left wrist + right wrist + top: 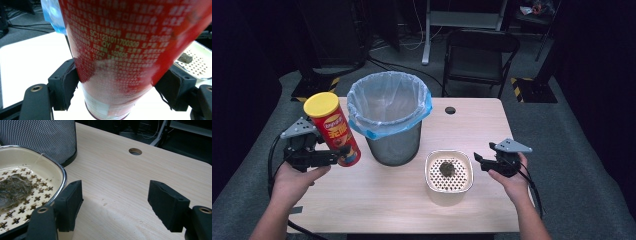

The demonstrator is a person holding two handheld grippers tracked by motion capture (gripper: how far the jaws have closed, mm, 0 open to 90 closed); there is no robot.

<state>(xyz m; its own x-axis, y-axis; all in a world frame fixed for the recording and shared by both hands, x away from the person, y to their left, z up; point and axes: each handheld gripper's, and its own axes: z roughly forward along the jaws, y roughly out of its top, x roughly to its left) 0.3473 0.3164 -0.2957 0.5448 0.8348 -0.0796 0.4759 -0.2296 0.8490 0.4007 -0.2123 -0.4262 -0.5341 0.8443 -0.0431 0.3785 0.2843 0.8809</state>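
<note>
**Chip can is off the table, bin comes next**

The tall red cardboard chip can with a yellow plastic lid (pixel 333 129) is up in the air, at the left side of the table. It leans a little, with the lid end tipped away from the bin. The left gripper (pixel 332 156) pinches it low down, near its bottom end. In the left gripper view, the two black pads press on both sides of the red can (pixel 125 50), so the hold looks firm.

Just beside the can stands the grey mesh waste bin lined with a thin blue plastic bag (pixel 390 117). The bag is open at the top. The can is not over the bin yet. It hangs next to the rim.

So the pick-up looks done. What seems left is to carry the can over the open bag and let it drop in.

Farther to the right sits a cream square dish with a tray full of small holes (pixel 449 173). A dark wet lump (pixel 447 168) lies in it.

The right gripper (pixel 484 161) rests near that dish. Its jaws are spread apart with nothing between them, above the bare pale wooden table (pixel 120 177).
</note>
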